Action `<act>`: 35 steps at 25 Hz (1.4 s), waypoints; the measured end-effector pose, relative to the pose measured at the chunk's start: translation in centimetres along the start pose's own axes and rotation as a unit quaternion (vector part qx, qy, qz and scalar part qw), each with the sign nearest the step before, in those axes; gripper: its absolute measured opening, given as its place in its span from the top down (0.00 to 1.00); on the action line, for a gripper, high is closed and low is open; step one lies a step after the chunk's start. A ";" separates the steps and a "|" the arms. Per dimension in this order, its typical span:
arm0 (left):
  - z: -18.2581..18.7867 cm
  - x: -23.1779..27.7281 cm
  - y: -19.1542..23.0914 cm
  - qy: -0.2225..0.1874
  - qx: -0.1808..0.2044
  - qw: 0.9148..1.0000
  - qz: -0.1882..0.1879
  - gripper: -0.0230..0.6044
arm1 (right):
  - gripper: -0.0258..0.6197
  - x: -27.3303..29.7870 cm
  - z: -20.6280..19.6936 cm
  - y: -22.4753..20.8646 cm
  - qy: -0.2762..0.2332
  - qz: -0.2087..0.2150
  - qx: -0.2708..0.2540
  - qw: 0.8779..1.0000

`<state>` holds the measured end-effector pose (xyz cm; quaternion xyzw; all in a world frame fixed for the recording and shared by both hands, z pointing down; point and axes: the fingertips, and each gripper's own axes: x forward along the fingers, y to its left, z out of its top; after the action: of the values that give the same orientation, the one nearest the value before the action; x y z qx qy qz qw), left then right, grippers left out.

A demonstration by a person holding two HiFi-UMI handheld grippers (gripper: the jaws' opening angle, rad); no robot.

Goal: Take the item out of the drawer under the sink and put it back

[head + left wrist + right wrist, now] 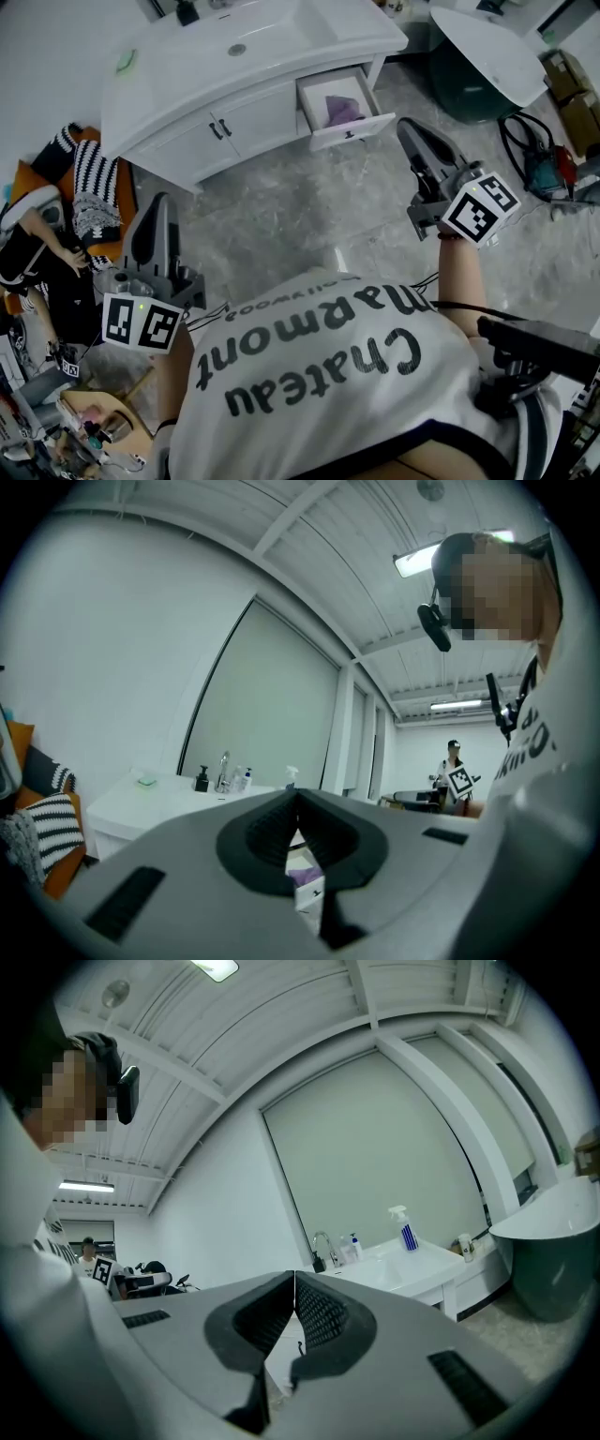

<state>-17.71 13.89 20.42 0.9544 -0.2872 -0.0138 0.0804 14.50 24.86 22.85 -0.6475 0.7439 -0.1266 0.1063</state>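
Two grippers are held out level toward the vanity cabinet [234,117], and neither carries anything. The left gripper [161,200] has its jaws together at the tips with nothing between them. The right gripper [406,127] is likewise closed and empty. The drawer [352,130] stands pulled out at the cabinet's right end. The purple item [343,110] lies inside it, toward the back. It looks soft and crumpled, though what it is cannot be told.

The right gripper is near the drawer, just off its front right corner. The left gripper is well apart from the drawer, far out to its left.

The main risk, as I judge it, is arriving with the jaws closed. Closed tips would only prod the item deeper into the drawer, or knock the front panel and slide the drawer part-way in. The jaws need to part before they go over the front panel.

A second risk lies in the item itself. If it is cloth, a shallow pinch may catch only a fold. It could then trail and snag on the drawer wall, or slip free and drop to the floor in front of the drawer.

Coming in from the drawer's right, the gripper body could also strike the side wall.
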 end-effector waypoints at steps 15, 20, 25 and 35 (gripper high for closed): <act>-2.2 3.1 -1.4 0.020 -0.006 1.000 0.009 0.95 | 0.94 0.8 -1.0 -4.2 0.015 0.001 0.010 1.000; -1.8 2.3 -0.7 0.013 -0.008 1.000 0.012 0.95 | 0.94 0.7 -1.6 -3.7 0.015 -0.002 0.012 1.000; -1.9 3.3 -0.6 0.015 0.004 1.000 0.009 0.95 | 0.94 0.6 -1.7 -4.0 0.010 0.000 0.013 1.000; -3.5 4.3 -1.5 0.036 0.014 0.999 -0.021 0.95 | 0.94 0.4 -3.0 -3.8 0.018 -0.004 0.014 1.000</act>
<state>-13.06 13.29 23.66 0.9611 -0.2643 0.0233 0.0770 17.02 24.11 26.91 -0.6466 0.7412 -0.1490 0.1015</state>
